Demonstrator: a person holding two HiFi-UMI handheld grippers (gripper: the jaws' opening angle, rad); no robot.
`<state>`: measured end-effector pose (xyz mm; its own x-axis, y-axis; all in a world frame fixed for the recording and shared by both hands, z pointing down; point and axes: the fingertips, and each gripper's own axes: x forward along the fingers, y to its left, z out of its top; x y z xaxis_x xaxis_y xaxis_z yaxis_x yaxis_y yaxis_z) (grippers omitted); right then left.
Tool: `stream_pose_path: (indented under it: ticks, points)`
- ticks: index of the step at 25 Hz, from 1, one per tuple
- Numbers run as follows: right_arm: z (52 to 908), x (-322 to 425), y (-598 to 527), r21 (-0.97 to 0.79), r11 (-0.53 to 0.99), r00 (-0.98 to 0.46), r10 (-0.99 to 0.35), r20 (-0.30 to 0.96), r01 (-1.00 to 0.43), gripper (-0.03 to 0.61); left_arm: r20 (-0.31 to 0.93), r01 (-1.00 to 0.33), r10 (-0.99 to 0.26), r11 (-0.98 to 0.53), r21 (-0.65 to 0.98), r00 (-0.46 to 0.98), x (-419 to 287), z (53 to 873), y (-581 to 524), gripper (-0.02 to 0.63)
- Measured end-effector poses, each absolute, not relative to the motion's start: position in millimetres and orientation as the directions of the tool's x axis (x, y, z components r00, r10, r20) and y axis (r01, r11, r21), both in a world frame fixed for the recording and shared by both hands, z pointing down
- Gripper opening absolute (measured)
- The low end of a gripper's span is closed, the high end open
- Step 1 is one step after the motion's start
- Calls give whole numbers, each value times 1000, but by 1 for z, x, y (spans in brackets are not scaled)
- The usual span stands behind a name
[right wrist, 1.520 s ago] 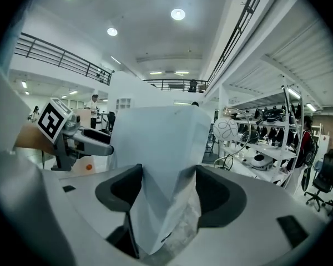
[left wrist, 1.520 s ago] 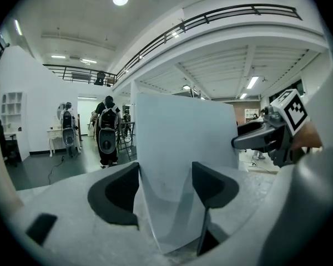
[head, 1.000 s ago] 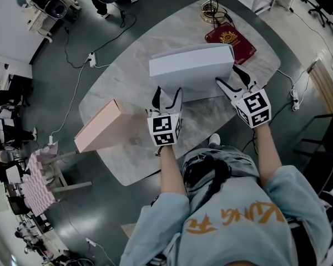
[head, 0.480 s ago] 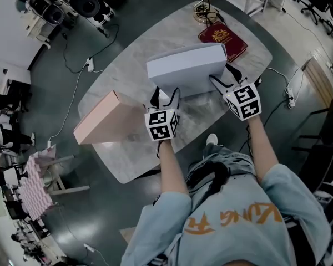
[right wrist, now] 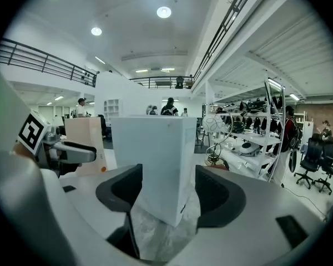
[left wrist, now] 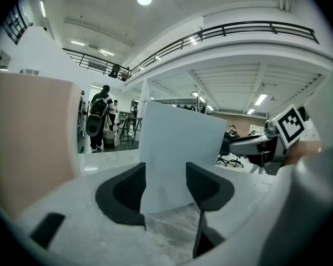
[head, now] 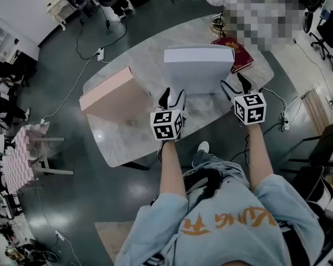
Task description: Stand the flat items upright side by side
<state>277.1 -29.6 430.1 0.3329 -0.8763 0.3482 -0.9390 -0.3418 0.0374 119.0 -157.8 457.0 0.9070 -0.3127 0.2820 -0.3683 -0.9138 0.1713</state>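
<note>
Surface: 1 pale marble-pattern table point(head: 127, 143) with rounded corners, on a dark glossy floor point(head: 100, 198) crossed by cables; office chairs and equipment line the room's edges. On the table, the white box point(head: 198, 71) stands upright near the middle. The pink box point(head: 108, 96) also stands upright, to its left and apart from it. 1 red book point(head: 240, 54) lies flat behind the white box's right end. The left gripper point(head: 173, 96) and right gripper point(head: 235, 85) sit at the white box's 2 near corners. Both point at it with jaws spread and nothing pinched; the left jaws have just been closing, the right opening. The head view alone shows the red book and the gap between the 2 boxes. Only the gripper views show the room above table level: a railed mezzanine point(left wrist: 255, 29), ceiling lights, people standing far off and shelving point(right wrist: 250, 143) at the right. They also show that neither pad presses the box.
</note>
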Motion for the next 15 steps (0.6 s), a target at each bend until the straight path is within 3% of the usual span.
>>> stream_pose_path:
  ticks: [7,11,15]
  points:
    - [394,240,4,-12,-339,327,-918,225,-941,108,186,-400,-371,-903,158,910,77,422,-124,91]
    - [385,206,15,-22,-290,281,-940,195,-957,51,124,-423,-407,-893,154,905,50,406,-103,27]
    - [376,166,22,-38,-210,202,-967,156,-977,3,89,-465,-457,-874,142,885,19,396,-82,11]
